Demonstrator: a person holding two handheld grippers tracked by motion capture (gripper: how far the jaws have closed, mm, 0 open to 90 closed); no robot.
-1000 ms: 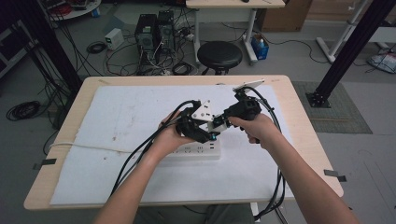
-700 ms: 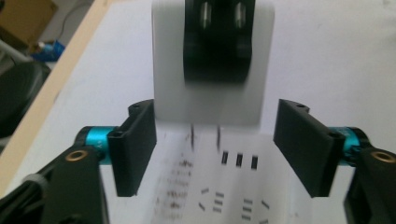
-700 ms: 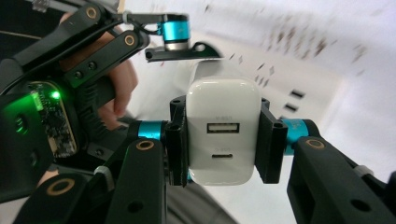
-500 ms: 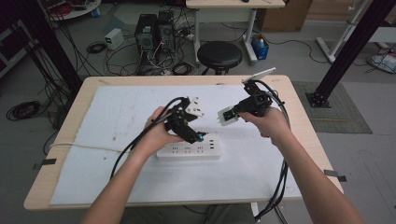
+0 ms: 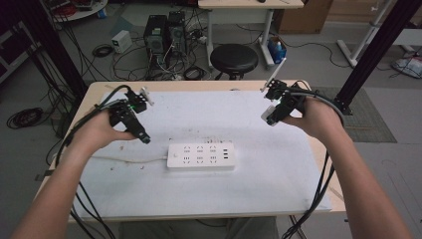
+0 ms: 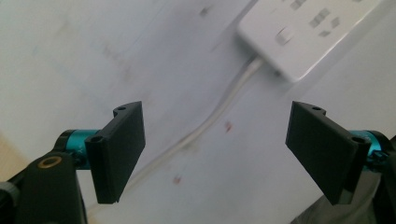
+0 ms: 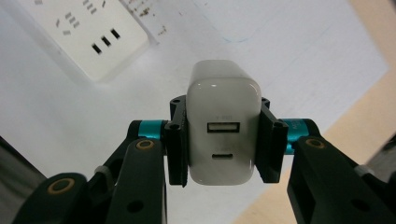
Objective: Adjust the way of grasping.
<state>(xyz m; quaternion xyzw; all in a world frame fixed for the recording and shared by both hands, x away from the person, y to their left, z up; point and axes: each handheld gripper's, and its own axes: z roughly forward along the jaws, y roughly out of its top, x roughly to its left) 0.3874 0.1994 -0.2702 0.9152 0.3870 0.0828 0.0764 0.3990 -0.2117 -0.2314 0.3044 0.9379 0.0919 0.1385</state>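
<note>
A white power strip [image 5: 200, 156] lies flat at the table's middle, its cord [image 5: 129, 159] trailing left. In the left gripper view the strip's end [image 6: 303, 32] and the cord [image 6: 219, 112] lie ahead of my jaws. My left gripper [image 5: 144, 140] hovers left of the strip and stands open, nothing between its fingers [image 6: 116, 149]. My right gripper [image 5: 269, 118] is held up at the table's right, shut on a white USB charger [image 7: 223, 121]. The charger's two ports face the camera. The strip [image 7: 86, 35] shows beyond it.
A white sheet [image 5: 249, 199] covers most of the wooden table [image 5: 99, 92]. Small reddish specks mark the sheet near the strip. A black stool [image 5: 234, 58], computer towers [image 5: 164, 32] and loose cables stand on the floor beyond the far edge.
Both hands have drawn apart from the middle of the table. The left gripper swung out to the left of the strip. The right gripper carried the charger away to the right.
</note>
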